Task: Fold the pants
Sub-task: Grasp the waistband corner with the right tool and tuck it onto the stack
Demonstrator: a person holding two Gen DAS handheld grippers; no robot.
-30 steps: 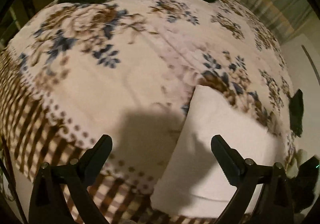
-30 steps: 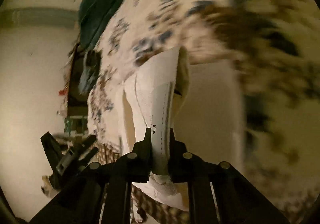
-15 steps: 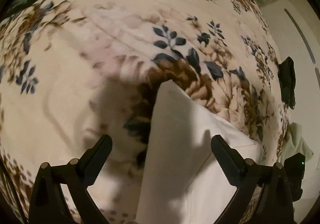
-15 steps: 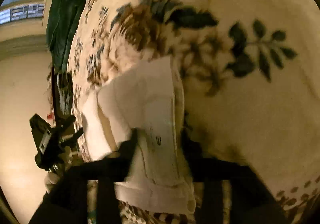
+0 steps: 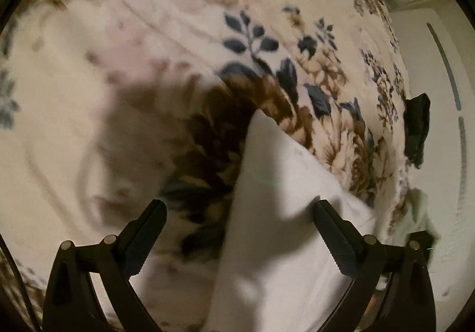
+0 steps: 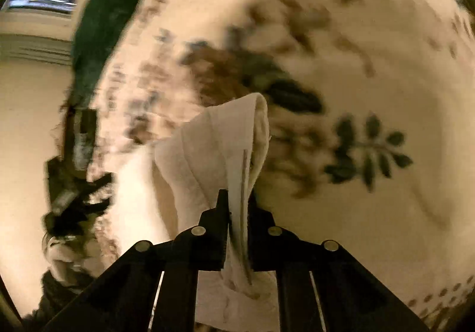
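Observation:
White pants (image 5: pixel 276 213) lie folded on a floral blanket (image 5: pixel 148 64). My left gripper (image 5: pixel 240 222) is open and hovers just above them, its right finger (image 5: pixel 335 231) over the cloth and its left finger over the blanket. In the right wrist view my right gripper (image 6: pixel 237 207) is shut on the waistband edge of the pants (image 6: pixel 219 142) and holds it lifted off the blanket (image 6: pixel 371 79). The cloth drapes away from the jaws and hangs below them.
A dark green garment (image 6: pixel 101 20) lies at the far edge of the bed. A dark cloth (image 5: pixel 417 127) hangs off the bed's right side by a white wall. The left gripper (image 6: pixel 74 195) shows blurred at the left of the right wrist view.
My right gripper has raised the pinched waistband off the blanket again after lowering it. My left gripper has moved in closer over the pants and stays open.

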